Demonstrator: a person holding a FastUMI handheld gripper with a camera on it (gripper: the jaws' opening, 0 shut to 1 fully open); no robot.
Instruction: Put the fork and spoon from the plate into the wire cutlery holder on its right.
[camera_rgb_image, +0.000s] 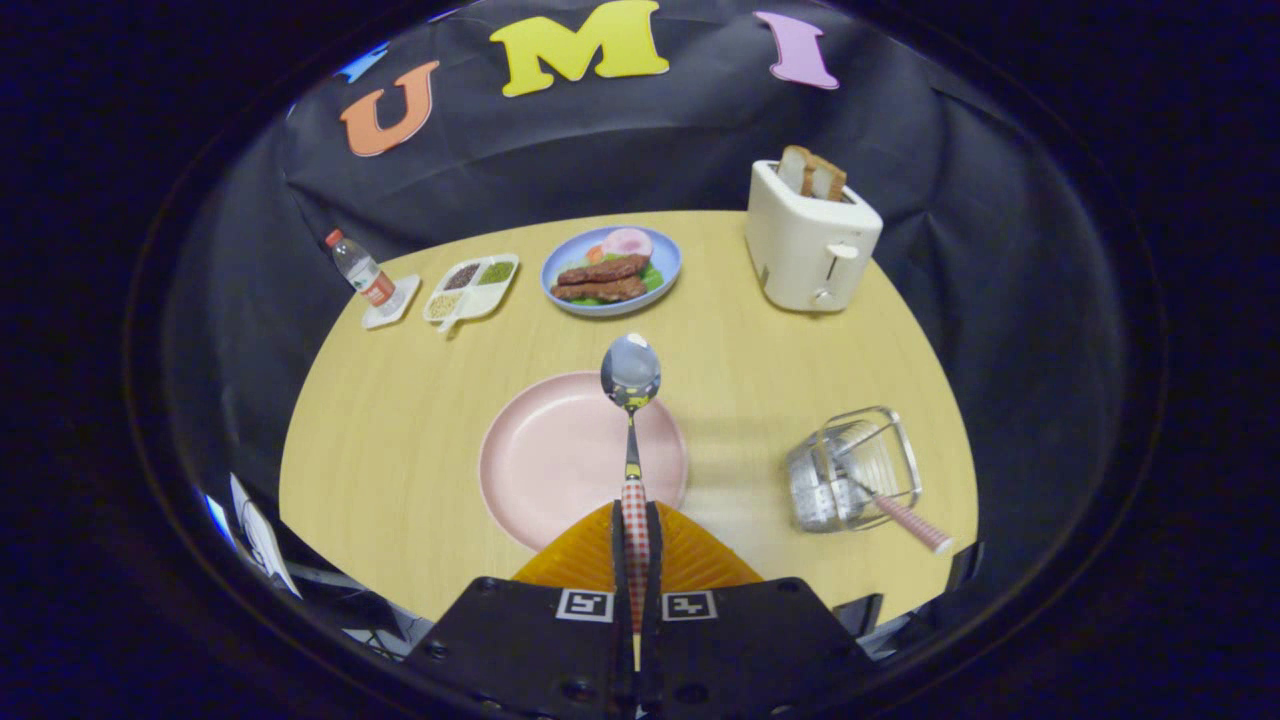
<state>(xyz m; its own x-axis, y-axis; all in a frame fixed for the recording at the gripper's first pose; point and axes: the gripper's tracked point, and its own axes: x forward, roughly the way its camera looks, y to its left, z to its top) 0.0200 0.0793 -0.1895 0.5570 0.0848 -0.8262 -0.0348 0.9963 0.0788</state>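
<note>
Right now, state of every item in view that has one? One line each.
gripper: shut on the spoon handle
spoon: held, bowl forward above the pink plate
pink plate: empty
wire cutlery holder: upright, holds one utensil
fork: in the holder, handle leaning out
toaster: two bread slices sticking up
blue plate: loaded with food
water bottle: upright, capped
</note>
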